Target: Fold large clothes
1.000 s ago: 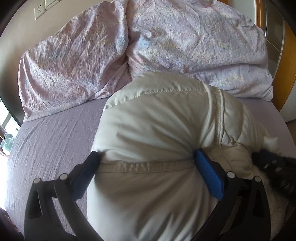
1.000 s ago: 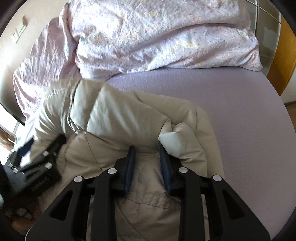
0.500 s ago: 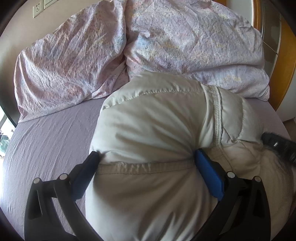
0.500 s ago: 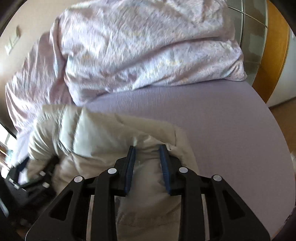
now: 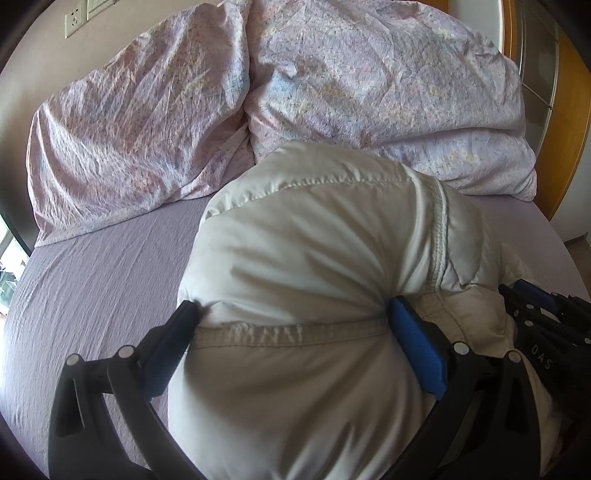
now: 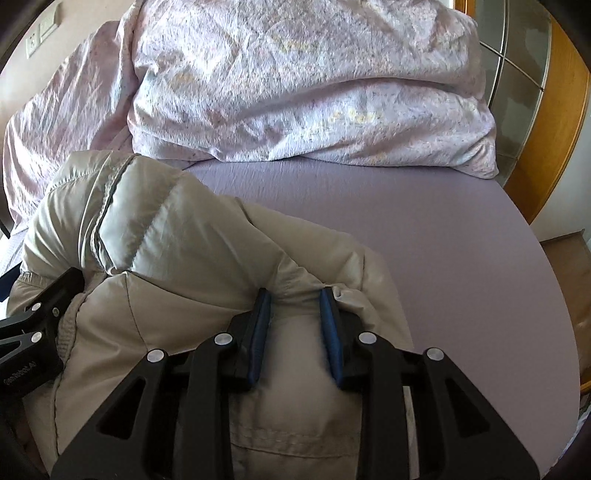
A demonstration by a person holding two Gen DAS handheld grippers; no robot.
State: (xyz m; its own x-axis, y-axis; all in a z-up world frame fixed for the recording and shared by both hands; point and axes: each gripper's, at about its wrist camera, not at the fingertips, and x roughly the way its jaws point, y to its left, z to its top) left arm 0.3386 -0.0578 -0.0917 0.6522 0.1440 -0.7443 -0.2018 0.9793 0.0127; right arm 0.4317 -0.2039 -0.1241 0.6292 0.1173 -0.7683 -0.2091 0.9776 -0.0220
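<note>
A puffy cream jacket (image 5: 303, 258) lies bunched on the purple bed sheet (image 5: 92, 280), its far end just short of the two crumpled pink pillows (image 5: 369, 81) at the head of the bed.

The left gripper (image 5: 291, 321) straddles a thick roll of the jacket: its blue pads (image 5: 417, 350) stand wide apart yet press into the padding on both sides, along a stitched seam, so it is clamped on the jacket. The fabric bulges up and over between the fingers.

The right gripper (image 6: 293, 325) sits on the side of the jacket away from the left pillow, and shows in the left wrist view as a black frame at the jacket's right edge. Its pads (image 6: 328, 332) are fairly close together with a fold of the jacket pinched between them; the cloth puckers at the tips, so it too grips the jacket.

Beyond the jacket, bare sheet runs to the right-hand pillow (image 6: 314, 92). A wall socket (image 5: 74, 22) sits above the left pillow, and a wooden frame (image 6: 554, 110) stands beside the right pillow
</note>
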